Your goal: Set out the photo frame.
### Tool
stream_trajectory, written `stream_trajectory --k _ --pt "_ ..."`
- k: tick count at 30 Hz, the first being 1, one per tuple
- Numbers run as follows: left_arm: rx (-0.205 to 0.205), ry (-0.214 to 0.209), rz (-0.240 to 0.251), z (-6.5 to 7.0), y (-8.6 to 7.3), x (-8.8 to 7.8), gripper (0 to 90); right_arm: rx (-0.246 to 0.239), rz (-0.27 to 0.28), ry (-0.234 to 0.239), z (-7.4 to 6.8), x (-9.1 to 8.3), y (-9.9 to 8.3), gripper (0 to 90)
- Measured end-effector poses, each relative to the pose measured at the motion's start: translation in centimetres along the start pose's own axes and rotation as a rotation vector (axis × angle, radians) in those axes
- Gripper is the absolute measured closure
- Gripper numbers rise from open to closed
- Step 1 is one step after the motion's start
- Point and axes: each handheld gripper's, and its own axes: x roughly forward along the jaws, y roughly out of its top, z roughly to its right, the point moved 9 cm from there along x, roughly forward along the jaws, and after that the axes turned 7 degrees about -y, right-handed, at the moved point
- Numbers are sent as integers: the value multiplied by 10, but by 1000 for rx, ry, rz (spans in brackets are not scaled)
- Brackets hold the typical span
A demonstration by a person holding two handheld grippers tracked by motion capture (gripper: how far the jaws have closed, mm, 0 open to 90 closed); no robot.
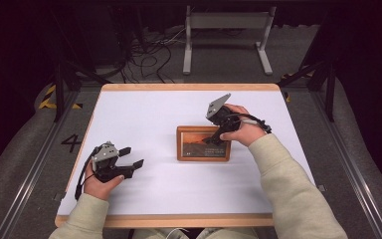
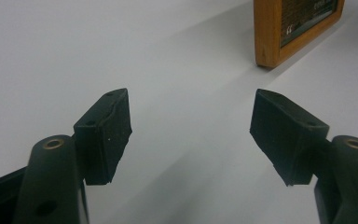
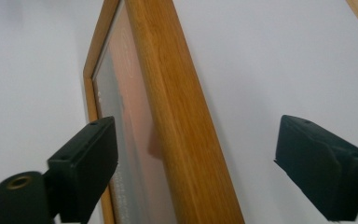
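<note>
White worktop [image 1: 144, 114] w/ wood rim carried a wooden picture frame [image 1: 203, 143], lying flat just right of centre, long axis running left-right across the worktop, glass side up. Its print text was too small to read, and its top-right corner was hidden by the right gripper [image 1: 218, 138]. That gripper's 2 jaws stood apart astride the frame's edge, pads off it, released. Left gripper [image 1: 132, 157] sat near the worktop's left edge, well apart from the frame, jaws wide, holding nothing.
</note>
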Motion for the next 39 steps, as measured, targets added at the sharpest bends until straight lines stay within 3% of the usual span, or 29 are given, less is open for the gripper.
stream_trajectory --k 7,17,24,39 --pt "0 -3 8 2 1 -2 293 89 68 -33 0 -25 -2 61" --pt "5 -1 6 4 2 -4 290 200 140 -95 -1 -59 -30 57" --pt "2 -7 10 5 3 -4 284 255 205 -133 -6 -74 -44 56" --pt "-16 -22 19 7 4 -4 229 359 235 -198 -8 -92 -90 41"
